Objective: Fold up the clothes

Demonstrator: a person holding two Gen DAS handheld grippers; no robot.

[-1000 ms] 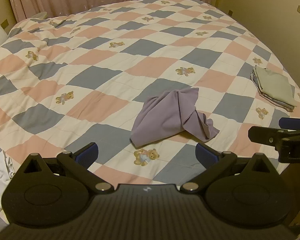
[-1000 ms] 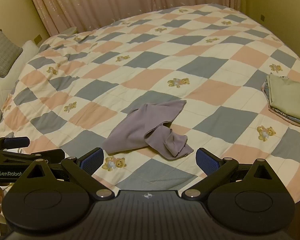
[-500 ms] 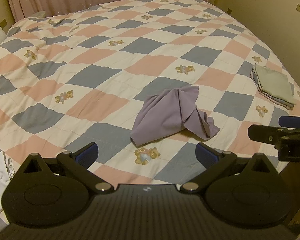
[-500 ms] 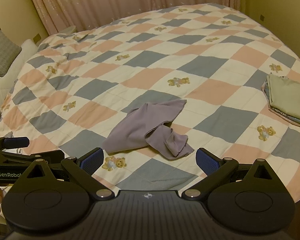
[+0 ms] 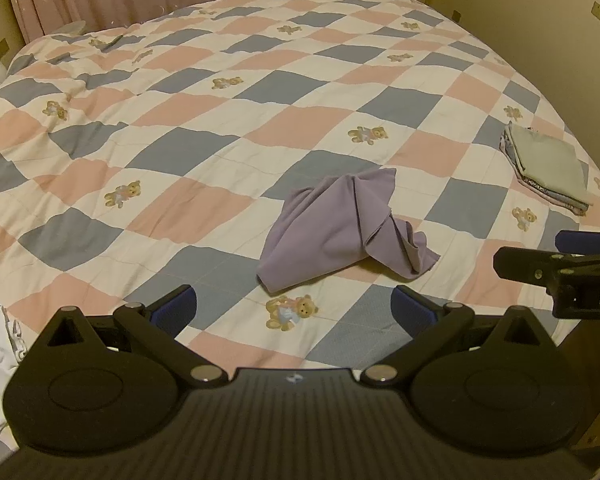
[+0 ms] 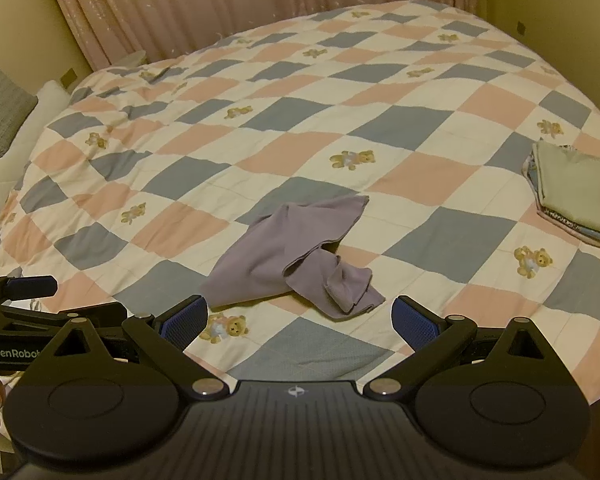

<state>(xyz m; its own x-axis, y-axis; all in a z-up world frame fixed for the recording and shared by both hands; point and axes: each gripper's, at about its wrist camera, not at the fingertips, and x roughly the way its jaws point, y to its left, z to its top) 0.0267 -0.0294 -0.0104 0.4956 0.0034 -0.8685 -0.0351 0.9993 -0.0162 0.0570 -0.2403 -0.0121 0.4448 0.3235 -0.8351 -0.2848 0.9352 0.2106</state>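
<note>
Left wrist view — crumpled purple garment (image 5: 340, 228) awaited spreading.
Left gripper (image 5: 294, 306) and right gripper (image 6: 298, 318) hung wide open, empty — poised for grasping.

place: home bedroom | cues: bed with teddy-bear quilt (image 5: 236, 128), pink curtains (image 6: 204, 8), pillows (image 6: 4, 108)

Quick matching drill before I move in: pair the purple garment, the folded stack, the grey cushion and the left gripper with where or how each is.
Things:
1. purple garment
2. folded stack
3. grey cushion
4. left gripper

States:
A. far left, beside the bed
B. jaws open, holding nothing
C. crumpled mid-quilt
D. neat pile at the quilt's right edge

Pairs: 1-C, 2-D, 3-A, 4-B
</note>
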